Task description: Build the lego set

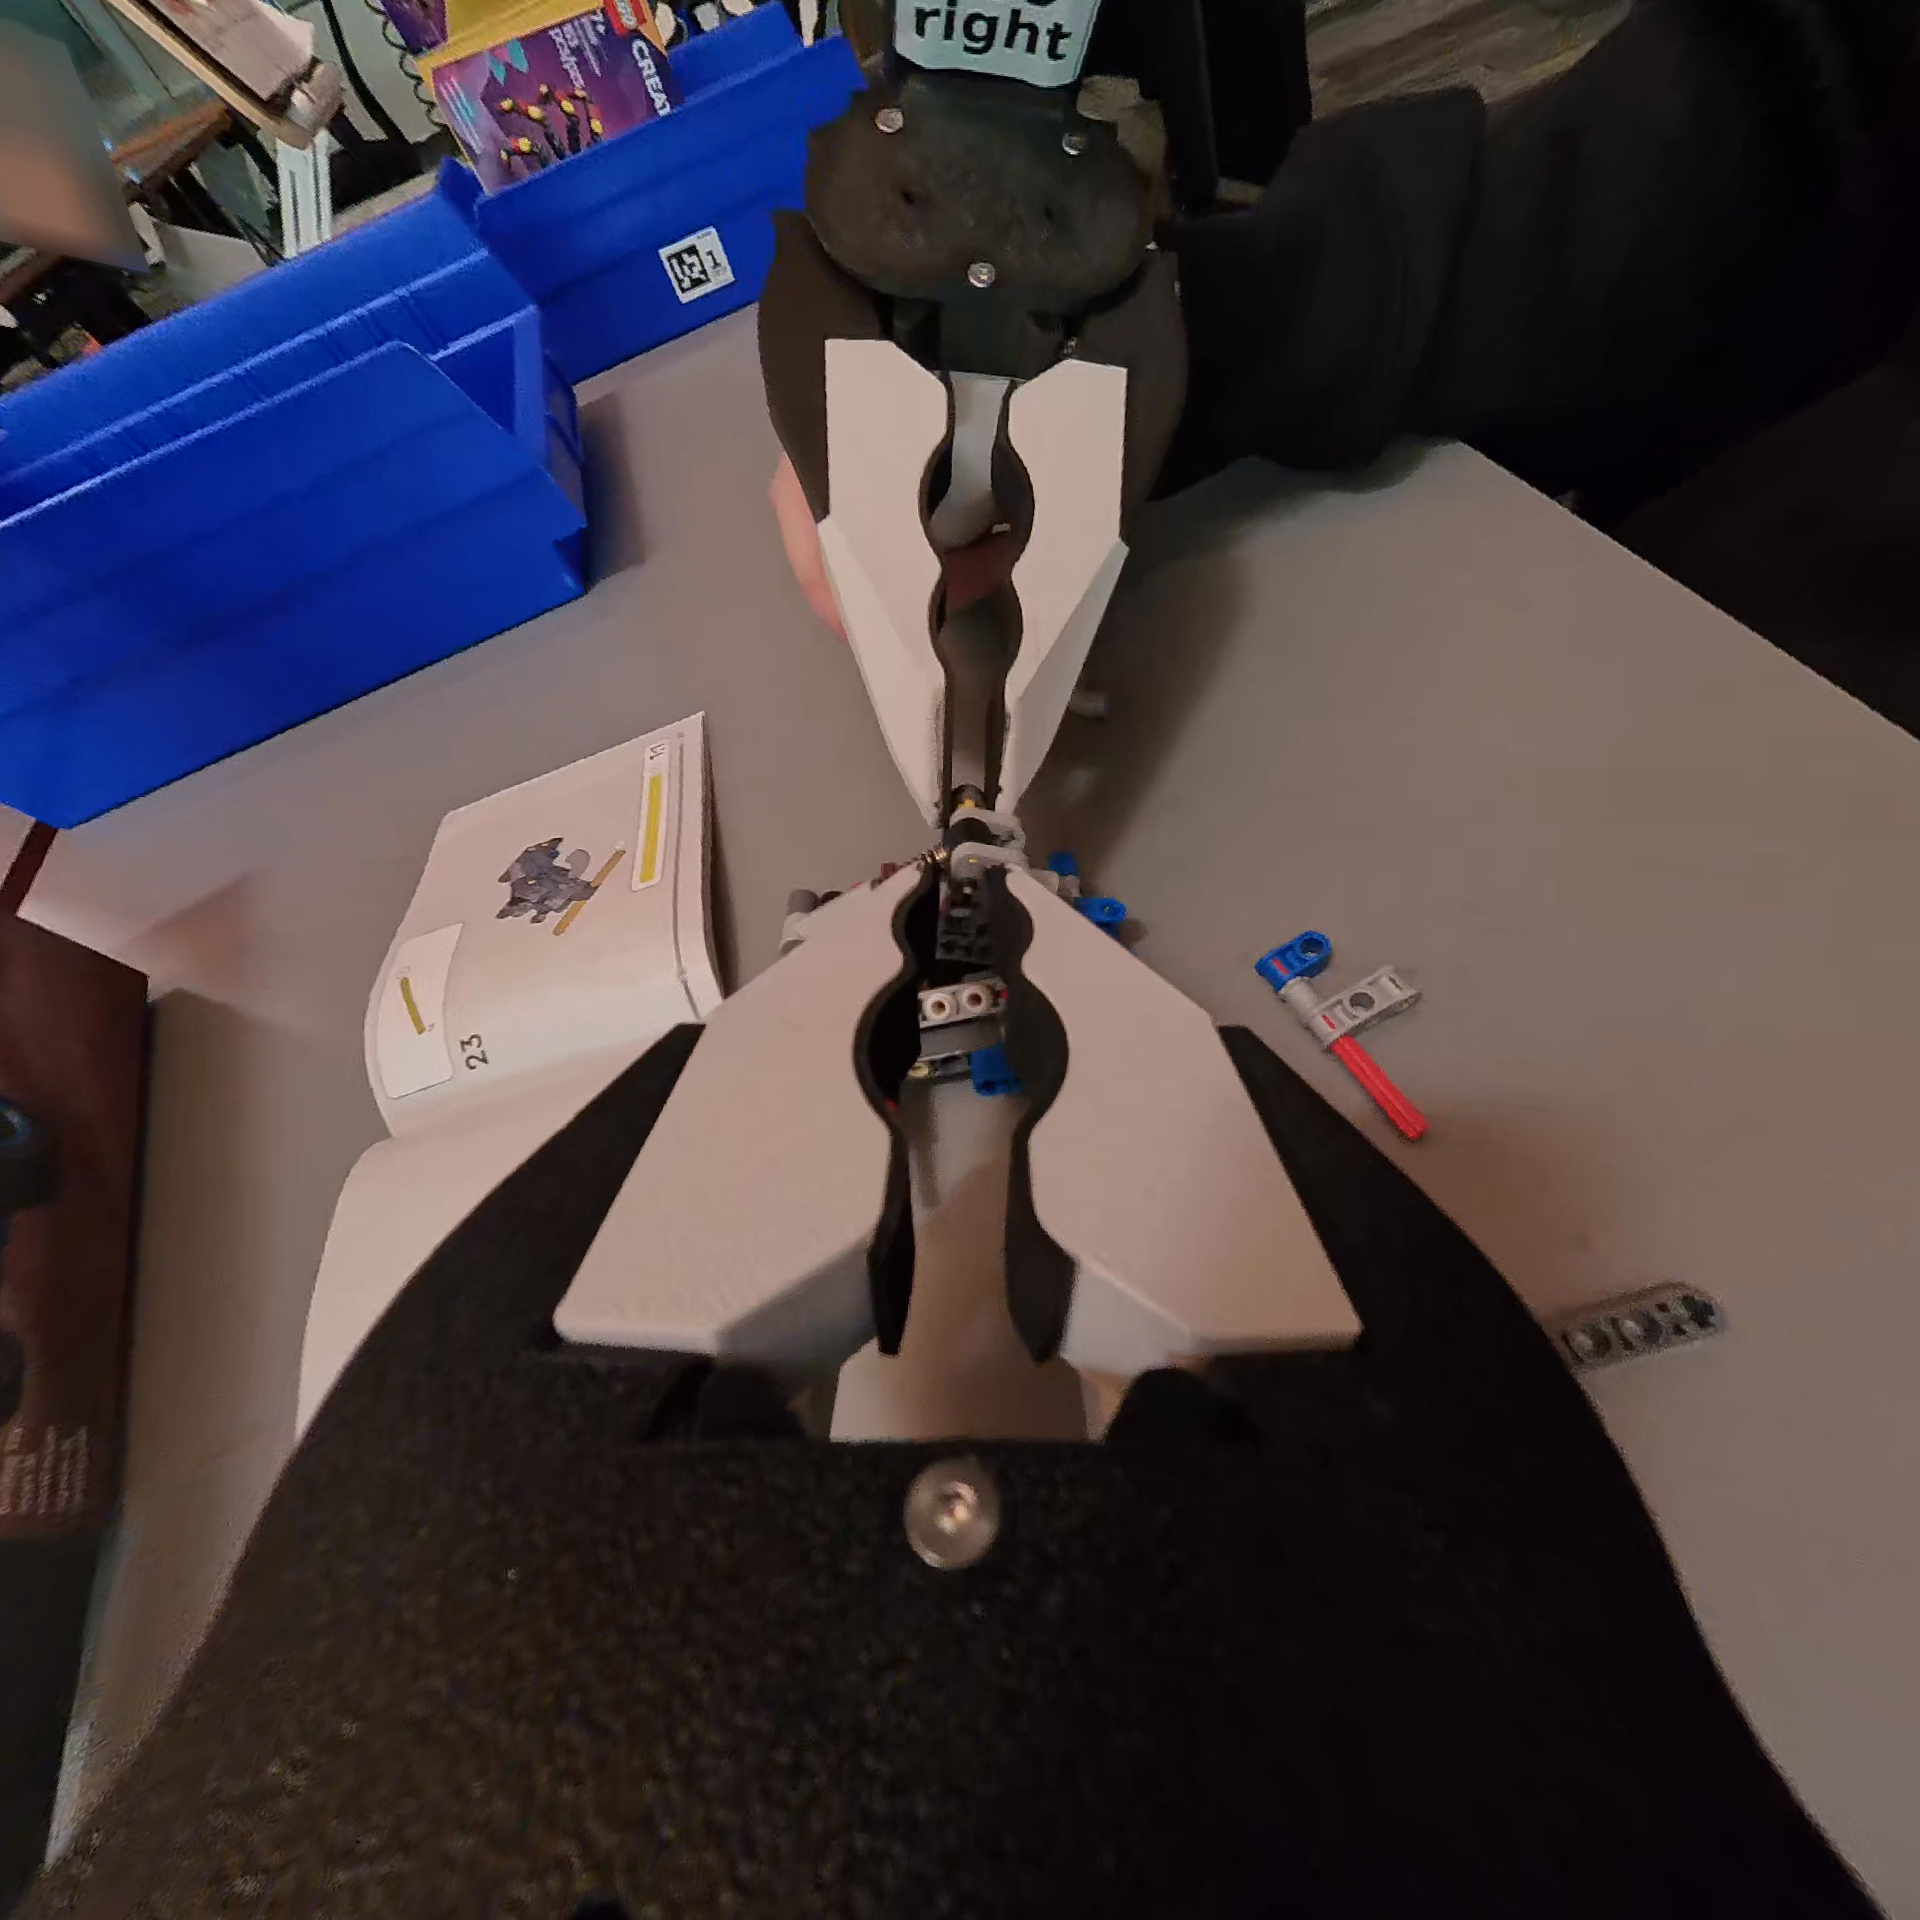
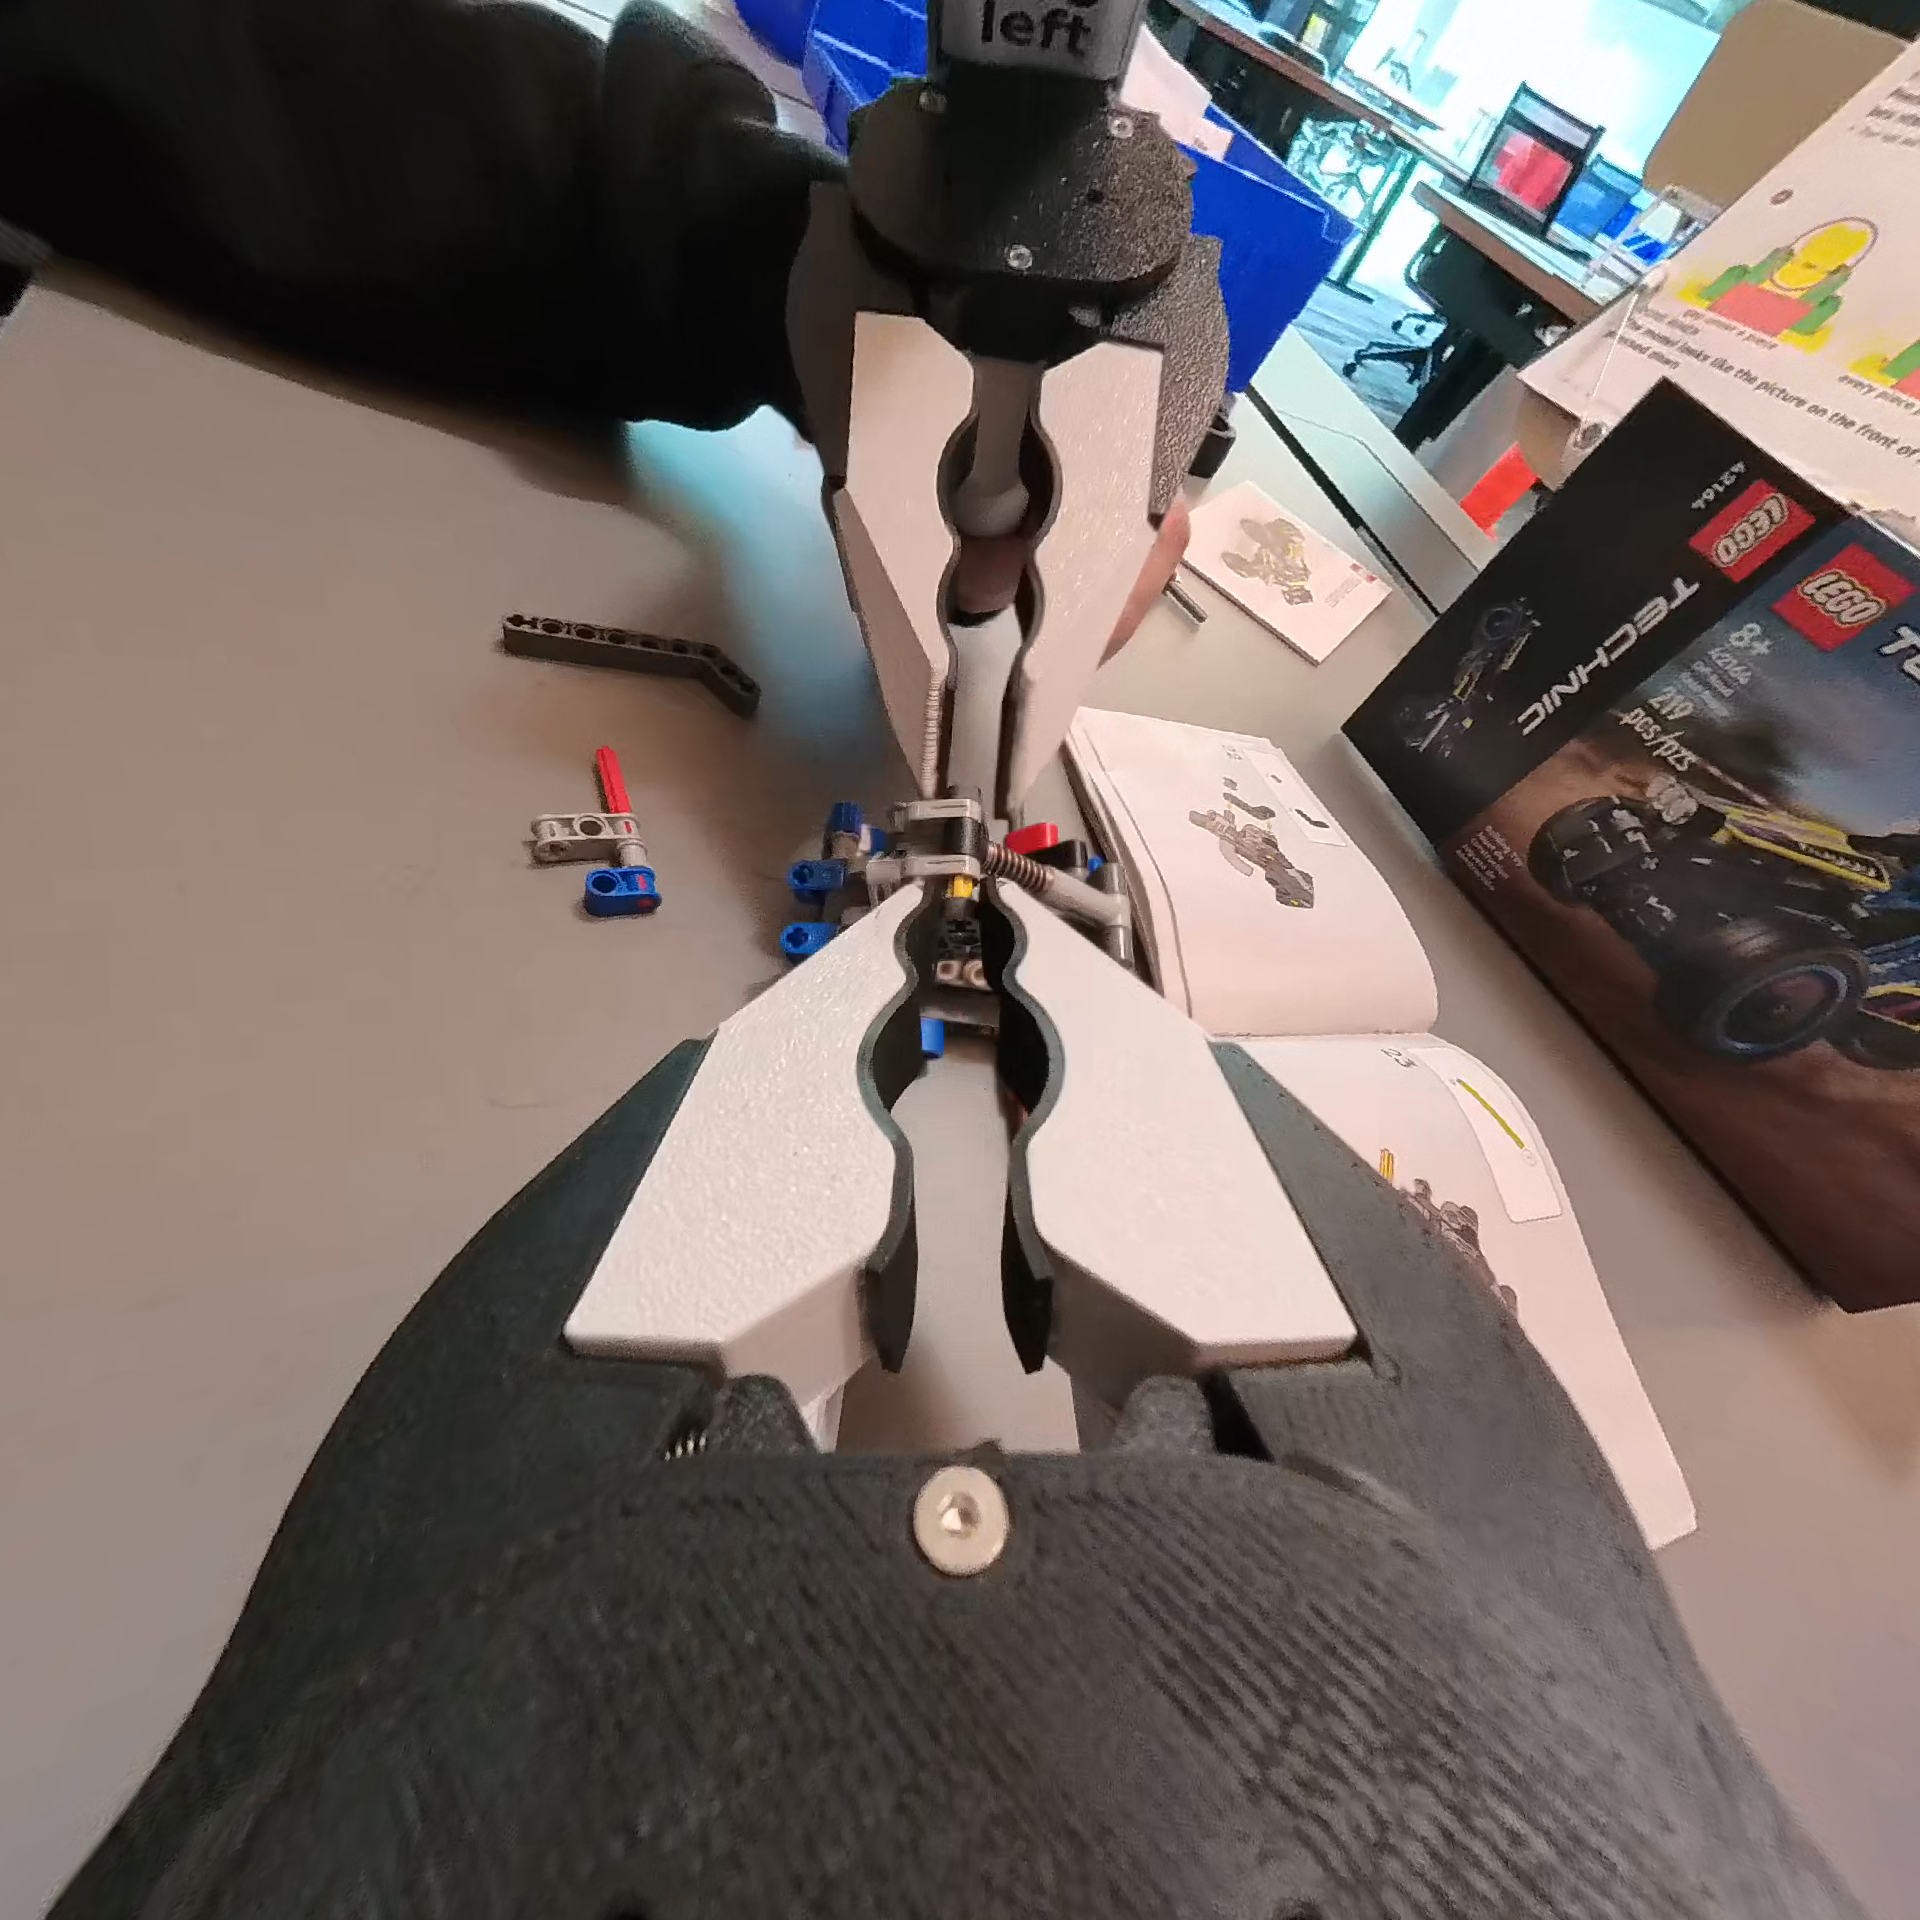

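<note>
Facing each other tip to tip, your two claws meet over one small brick assembly (image 2: 940, 883) on the grey table (image 2: 260, 1039).

- Left claw (image 1: 961, 883): fingers nearly pressed together, pinching the black and grey core of the assembly at its end.
- Right claw (image 2: 961, 904): fingers likewise nearly together, nipping the yellow-tipped black part on the opposite end. In the left wrist view it (image 1: 971, 805) comes down steeply from above.
- Assembly: grey frames, a coil spring (image 2: 1023, 864), blue pins (image 2: 810, 878) and a red piece (image 2: 1029, 836). Its long axis runs along the line between both claws, so each claw reaches one end; neither is nearer than the other.
- Loose parts to the right claw's left: a red axle with grey and blue connectors (image 2: 603, 847), well apart from the assembly, and a dark angled beam (image 2: 634, 660) farther off.
- Open instruction booklet (image 2: 1278, 883) just beside the assembly; a printed set box (image 2: 1683, 831) beyond it.
- Blue bins (image 1: 291, 540) at the table's far edge.
</note>
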Action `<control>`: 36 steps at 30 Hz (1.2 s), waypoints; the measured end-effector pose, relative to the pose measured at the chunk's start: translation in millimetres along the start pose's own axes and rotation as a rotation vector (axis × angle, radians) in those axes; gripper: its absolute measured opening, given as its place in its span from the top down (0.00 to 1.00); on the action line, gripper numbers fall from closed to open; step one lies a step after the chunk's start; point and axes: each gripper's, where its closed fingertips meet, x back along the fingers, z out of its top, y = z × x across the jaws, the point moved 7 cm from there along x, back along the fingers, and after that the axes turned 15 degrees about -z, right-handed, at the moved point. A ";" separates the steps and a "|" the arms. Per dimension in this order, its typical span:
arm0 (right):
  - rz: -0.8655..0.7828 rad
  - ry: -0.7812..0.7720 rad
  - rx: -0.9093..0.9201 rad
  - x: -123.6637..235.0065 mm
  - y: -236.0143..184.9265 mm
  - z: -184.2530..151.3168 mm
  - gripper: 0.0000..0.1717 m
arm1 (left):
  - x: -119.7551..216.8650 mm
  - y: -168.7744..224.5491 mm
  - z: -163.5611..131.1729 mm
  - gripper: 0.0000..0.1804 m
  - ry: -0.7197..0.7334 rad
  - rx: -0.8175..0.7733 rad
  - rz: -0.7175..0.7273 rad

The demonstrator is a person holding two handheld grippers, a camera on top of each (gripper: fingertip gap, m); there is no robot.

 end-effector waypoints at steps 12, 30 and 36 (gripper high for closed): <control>-0.005 0.010 0.015 1.9 -0.5 -0.2 0.98 | -2.3 2.4 1.1 0.98 -0.059 -0.023 0.017; -0.028 -0.004 0.037 1.8 0.2 -0.4 0.98 | 0.9 0.8 0.6 0.98 -0.087 -0.021 0.033; -0.045 -0.013 0.028 2.2 2.4 -1.0 0.98 | 0.2 0.2 1.6 0.98 -0.107 -0.039 0.048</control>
